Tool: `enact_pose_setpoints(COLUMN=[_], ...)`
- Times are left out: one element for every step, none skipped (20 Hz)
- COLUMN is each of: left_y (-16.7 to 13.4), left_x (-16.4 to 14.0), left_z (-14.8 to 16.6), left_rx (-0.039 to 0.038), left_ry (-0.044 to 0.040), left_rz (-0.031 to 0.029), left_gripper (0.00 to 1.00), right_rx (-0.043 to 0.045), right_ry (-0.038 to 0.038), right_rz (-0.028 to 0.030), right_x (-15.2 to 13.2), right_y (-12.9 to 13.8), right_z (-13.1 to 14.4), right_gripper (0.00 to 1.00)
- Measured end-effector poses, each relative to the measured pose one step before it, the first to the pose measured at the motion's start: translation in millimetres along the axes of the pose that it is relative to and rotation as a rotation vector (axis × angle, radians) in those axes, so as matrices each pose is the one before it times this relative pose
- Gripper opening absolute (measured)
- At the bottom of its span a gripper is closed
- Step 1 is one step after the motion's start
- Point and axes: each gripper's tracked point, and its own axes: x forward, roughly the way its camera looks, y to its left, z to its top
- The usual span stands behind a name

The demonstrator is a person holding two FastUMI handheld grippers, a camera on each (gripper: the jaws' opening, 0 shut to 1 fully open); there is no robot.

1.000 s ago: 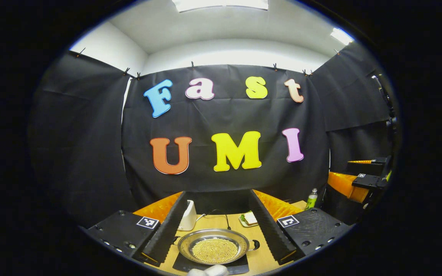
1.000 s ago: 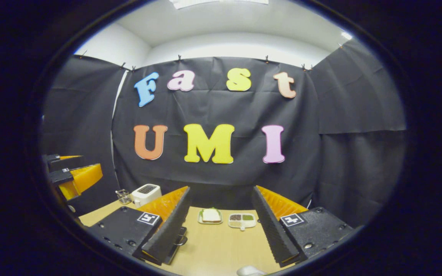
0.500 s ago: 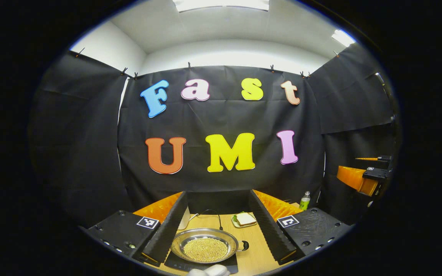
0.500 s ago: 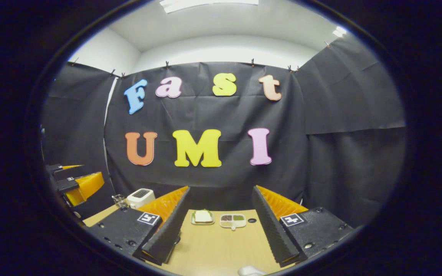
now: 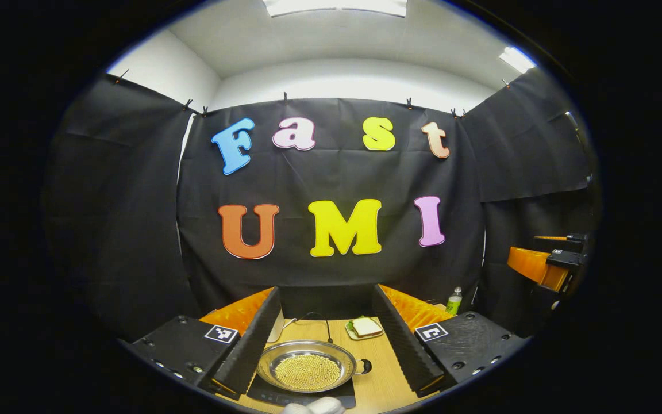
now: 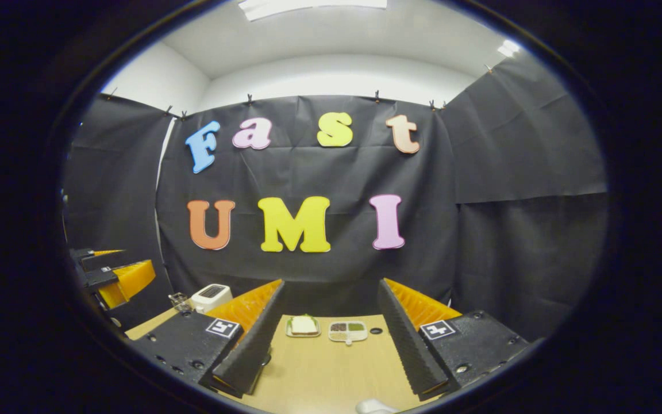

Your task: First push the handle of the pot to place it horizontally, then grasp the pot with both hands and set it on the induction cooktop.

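Observation:
A shallow steel pot (image 5: pixel 306 372) holding yellow beads sits on the black induction cooktop (image 5: pixel 345 397) in the left gripper view. Its small black handle (image 5: pixel 366 365) points right. My left gripper (image 5: pixel 326 296) hovers above and in front of the pot, open, with nothing between its fingers. It is also visible at the left edge of the right gripper view as the left gripper (image 6: pixel 110 275). My right gripper (image 6: pixel 331 287) is open over bare tabletop, holding nothing. It also appears far right in the left gripper view as the right gripper (image 5: pixel 546 264).
The wooden table (image 6: pixel 319 368) carries a sandwich plate (image 6: pixel 302 326), a divided dish (image 6: pixel 348 330), a white toaster (image 6: pixel 210 296) and a small wire rack (image 6: pixel 179 300). A green bottle (image 5: pixel 453 300) stands at the back right. A cable (image 5: pixel 326 325) runs behind the pot.
Both views have drifted a little: the pot sits lower and more to the left between the left fingers, and the plates slid left in the right gripper view. Both grippers stay open.

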Motion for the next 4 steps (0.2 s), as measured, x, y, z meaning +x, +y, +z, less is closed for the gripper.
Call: enact_pose_setpoints(left_y=[1.3, 0.21, 1.38, 0.47], left_x=[1.14, -0.3, -0.26, 0.64], left_z=[0.63, -0.02, 0.7, 0.11], left_rx=[-0.00187, -0.00132, -0.00111, -0.00161], left_ry=[0.00218, 0.00029, -0.00097, 0.00037], left_rz=[0.00004, -0.00043, 0.00162, -0.00048], left_gripper=[0.96, 0.96, 0.96, 0.96], right_rx=[-0.00113, 0.00289, 0.00153, 0.00269], right_ry=[-0.0025, 0.0006, -0.00169, -0.00049], right_rz=[-0.00003, 0.00192, 0.0003, -0.00191], right_x=[-0.32, -2.71, -1.45, 0.12], right_y=[1.66, -4.24, -0.12, -1.25], right_z=[1.63, 0.6, 1.51, 0.99], right_gripper=[0.99, 1.0, 1.0, 1.0])
